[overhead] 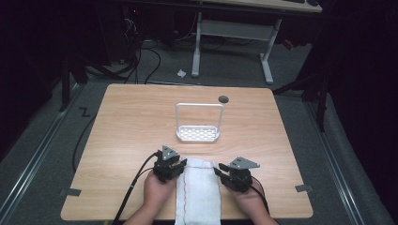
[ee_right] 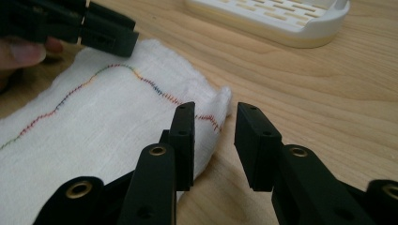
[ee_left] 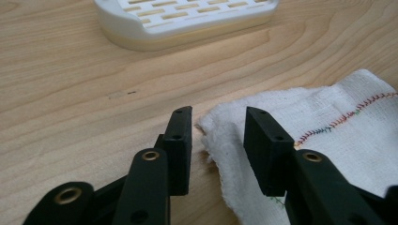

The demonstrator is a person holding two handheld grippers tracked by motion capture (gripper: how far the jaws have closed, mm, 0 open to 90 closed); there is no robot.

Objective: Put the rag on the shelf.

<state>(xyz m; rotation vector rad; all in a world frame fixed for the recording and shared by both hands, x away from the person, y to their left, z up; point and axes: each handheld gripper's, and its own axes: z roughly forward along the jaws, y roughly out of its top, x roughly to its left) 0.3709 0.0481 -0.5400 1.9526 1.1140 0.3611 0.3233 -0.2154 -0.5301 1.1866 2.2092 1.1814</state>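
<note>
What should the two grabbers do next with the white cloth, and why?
Probably close both. The left gripper and the right gripper each stand open astride a far corner of the white cloth, so pinching would secure both corners for lifting.

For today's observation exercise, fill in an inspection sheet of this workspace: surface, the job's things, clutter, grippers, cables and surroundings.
Surface: wooden table, light grain, with a dark round hole near its far edge.
Job's things: white cloth with a coloured stitch line, lying flat at the near edge between the two grippers.
Clutter: white slotted rack with a tall wire handle, mid-table, apart from the cloth.
Grippers: left gripper open, jaws astride the cloth's far left corner; right gripper open at the far right corner.
Cables: black cable trailing from the left gripper off the near edge.
Surroundings: dark room, grey floor, a white-legged desk beyond.
</note>
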